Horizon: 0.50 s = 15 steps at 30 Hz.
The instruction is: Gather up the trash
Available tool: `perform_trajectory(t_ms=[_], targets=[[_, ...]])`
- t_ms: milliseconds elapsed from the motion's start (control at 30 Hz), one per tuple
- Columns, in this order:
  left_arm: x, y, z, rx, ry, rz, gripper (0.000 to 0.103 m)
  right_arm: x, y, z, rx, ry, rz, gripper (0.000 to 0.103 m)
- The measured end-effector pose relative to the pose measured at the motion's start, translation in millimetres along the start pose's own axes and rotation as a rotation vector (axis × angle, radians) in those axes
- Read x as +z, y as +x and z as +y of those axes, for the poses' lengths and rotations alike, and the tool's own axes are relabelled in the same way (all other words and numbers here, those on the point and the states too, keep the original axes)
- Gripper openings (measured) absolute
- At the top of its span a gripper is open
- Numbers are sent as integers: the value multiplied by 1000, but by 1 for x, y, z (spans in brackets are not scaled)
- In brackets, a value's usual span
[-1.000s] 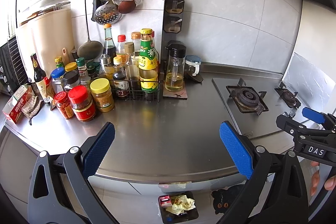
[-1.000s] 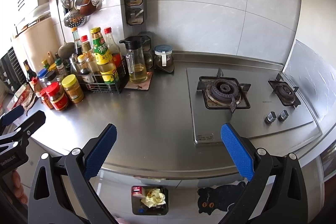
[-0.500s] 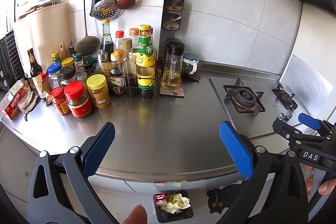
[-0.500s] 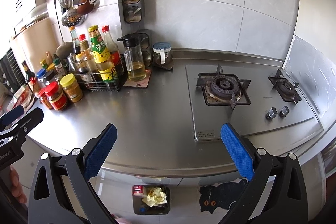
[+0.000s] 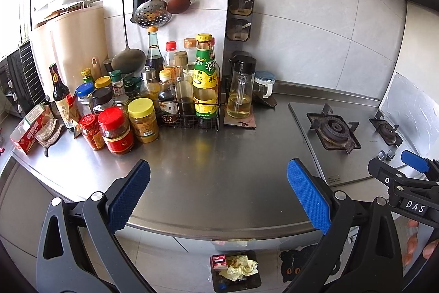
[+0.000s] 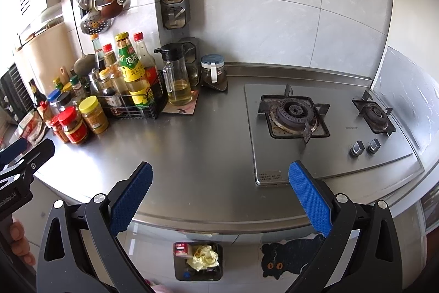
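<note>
At the far left of the steel counter (image 5: pixel 214 177) a red carton (image 5: pixel 28 132) lies beside a rumpled cloth (image 5: pixel 50 129), and whether either counts as rubbish I cannot tell. Next comes the cluster of jars and sauce bottles (image 5: pixel 153 98), some of them in a wire rack (image 5: pixel 189 118), then an oil jug (image 5: pixel 240 89) on its mat. The middle of the counter looks bare, with no scrap visible on it. The left gripper (image 5: pixel 218 194) hangs over the counter's front edge with its blue pads spread wide and nothing between them. Below it on the floor stands a small dark bin (image 6: pixel 197 261) that already holds a crumpled yellowish wad (image 6: pixel 204 257) and a small red packet (image 6: pixel 181 249), so the collected trash appears to sit there. The right gripper (image 6: pixel 219 197) hovers likewise, jaws wide and empty, in front of the hob (image 6: pixel 323 128), which also shows no litter. Judging by this, the job seems nearly or wholly finished, with only the doubtful items at the left edge left to check
</note>
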<state>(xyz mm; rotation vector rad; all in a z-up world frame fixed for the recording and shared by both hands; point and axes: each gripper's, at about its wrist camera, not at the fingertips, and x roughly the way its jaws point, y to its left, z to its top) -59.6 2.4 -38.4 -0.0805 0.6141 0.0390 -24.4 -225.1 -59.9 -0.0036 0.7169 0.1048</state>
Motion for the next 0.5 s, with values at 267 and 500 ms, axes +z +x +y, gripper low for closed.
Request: perform_trajectory(t_ms=[267, 500], targets=[[2, -1, 0, -31, 2, 4, 95, 0, 1, 1, 0, 0, 0, 100], [3, 3, -3, -17, 21, 39, 95, -2, 2, 5, 2, 0, 3, 100]])
